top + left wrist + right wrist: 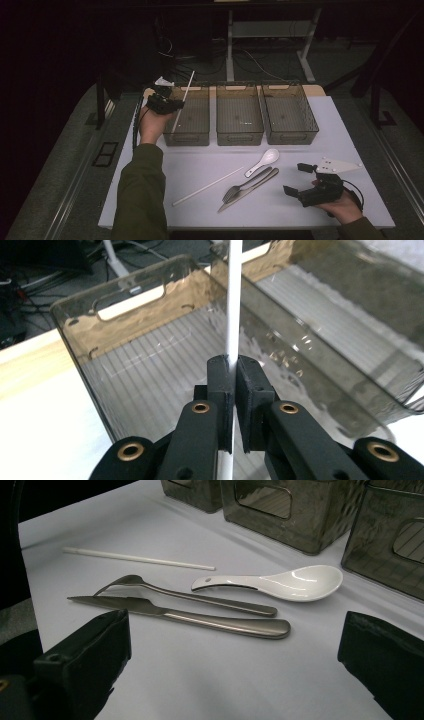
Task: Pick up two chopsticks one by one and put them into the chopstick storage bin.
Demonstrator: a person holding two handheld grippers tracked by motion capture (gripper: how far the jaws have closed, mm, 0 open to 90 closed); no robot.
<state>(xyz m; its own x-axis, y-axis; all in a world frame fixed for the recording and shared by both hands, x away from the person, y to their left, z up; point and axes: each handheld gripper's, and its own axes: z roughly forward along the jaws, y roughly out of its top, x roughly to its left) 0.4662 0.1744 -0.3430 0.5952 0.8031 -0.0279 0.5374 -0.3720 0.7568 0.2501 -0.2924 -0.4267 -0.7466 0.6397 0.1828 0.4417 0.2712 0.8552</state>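
From my feed the room is dark, with light falling mainly on the white tabletop [345, 145]. Grey carpeted floor [65, 165] runs along both sides. At the far side I see white desk legs [230, 45] and loose cables [255, 60] on the floor.

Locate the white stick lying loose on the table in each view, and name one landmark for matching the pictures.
High view: the loose white stick lies lower centre on the white table, slanting, left of the fork.
Left gripper view: not in it; the stick there is a second one, clamped in the left tongs.
Right gripper view: upper left, beyond the fork.
Shared landmark: the leftmost grey bin.
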